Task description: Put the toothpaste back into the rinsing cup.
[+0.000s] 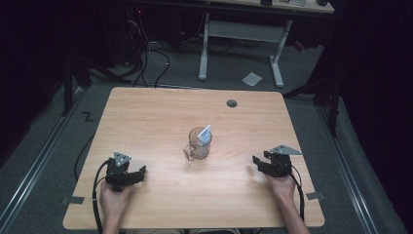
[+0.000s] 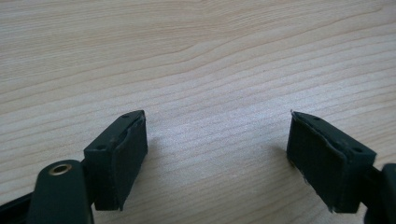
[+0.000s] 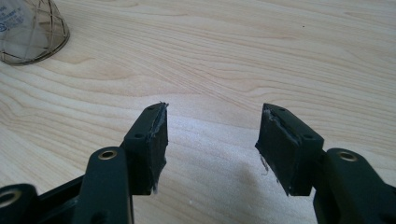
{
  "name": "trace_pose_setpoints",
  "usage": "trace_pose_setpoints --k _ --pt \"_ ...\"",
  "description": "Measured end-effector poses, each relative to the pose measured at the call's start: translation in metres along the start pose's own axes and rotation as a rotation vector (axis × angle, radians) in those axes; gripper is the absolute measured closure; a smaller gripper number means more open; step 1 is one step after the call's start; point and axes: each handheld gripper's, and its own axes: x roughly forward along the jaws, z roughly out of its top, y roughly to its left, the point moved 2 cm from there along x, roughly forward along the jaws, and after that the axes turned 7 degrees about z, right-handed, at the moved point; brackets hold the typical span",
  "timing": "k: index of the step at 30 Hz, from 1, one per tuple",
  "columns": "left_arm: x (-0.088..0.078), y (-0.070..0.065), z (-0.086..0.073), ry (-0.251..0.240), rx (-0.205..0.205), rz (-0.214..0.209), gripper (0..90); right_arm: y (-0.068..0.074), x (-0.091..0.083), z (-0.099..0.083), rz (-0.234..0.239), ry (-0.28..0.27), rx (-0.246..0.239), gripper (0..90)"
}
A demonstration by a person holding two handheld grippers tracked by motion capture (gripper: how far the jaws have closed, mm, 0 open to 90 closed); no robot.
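A clear brownish glass mug (image 1: 198,144) stands mid-table with a white and blue packet (image 1: 206,134) poking out of it; its base shows at the upper left of the right gripper view (image 3: 30,32). My left gripper (image 1: 141,171) rests near the table's front left, jaws wide apart over bare wood (image 2: 217,140), nothing between them. Near the front right sits my right gripper (image 1: 255,163), its tips pointing left toward the mug, jaws open with only wood between them (image 3: 212,128).
The wooden table (image 1: 160,117) has a round cable hole (image 1: 232,103) at the back right. Behind it stand a white-legged desk (image 1: 243,34), cables on the floor, and a sheet of paper (image 1: 252,78).
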Motion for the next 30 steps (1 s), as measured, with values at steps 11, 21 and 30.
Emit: trace_pose_setpoints --k 11,21,30 --pt "0.0 0.0 0.0 0.0 0.0 0.0 20.8 -0.001 0.01 -0.003 0.005 0.027 -0.004 42.0" --pt "0.0 0.0 0.0 0.0 0.0 0.001 20.8 0.001 0.016 -0.007 0.012 0.063 -0.012 40.1" --pt "0.0 0.0 0.0 0.0 0.0 0.001 20.8 0.002 0.018 -0.007 -0.009 0.085 -0.034 37.8"
